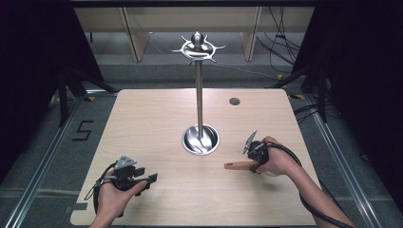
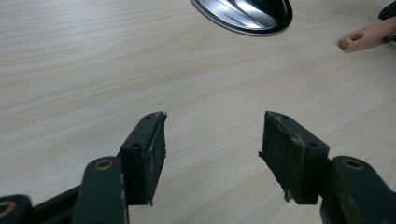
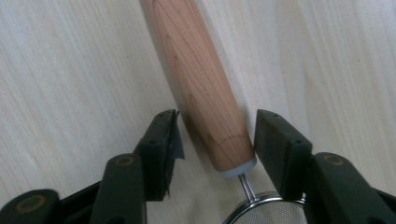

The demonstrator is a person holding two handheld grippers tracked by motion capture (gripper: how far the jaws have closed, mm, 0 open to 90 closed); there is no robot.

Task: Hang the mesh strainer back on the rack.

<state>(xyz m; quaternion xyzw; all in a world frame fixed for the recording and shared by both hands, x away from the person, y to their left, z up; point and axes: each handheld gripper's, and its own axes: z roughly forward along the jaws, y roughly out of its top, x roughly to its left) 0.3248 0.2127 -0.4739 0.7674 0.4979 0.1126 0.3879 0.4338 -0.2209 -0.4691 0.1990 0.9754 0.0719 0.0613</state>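
A strainer with a round wooden handle lies flat on the table at the right. Its wire neck and a bit of its metal mesh show low between the jaws. My right gripper is open, its jaws standing on either side of the handle's lower end; the right pad touches the wood and a narrow gap is left at the left pad. My left gripper rests open near the front left, with only bare table between its jaws. The handle's tip appears far off in the left gripper view.
A tall metal stand with a ring of hooks on top rises from a shiny dished base at the table's middle. A small round hole sits at the back right. Dark curtains flank the table.
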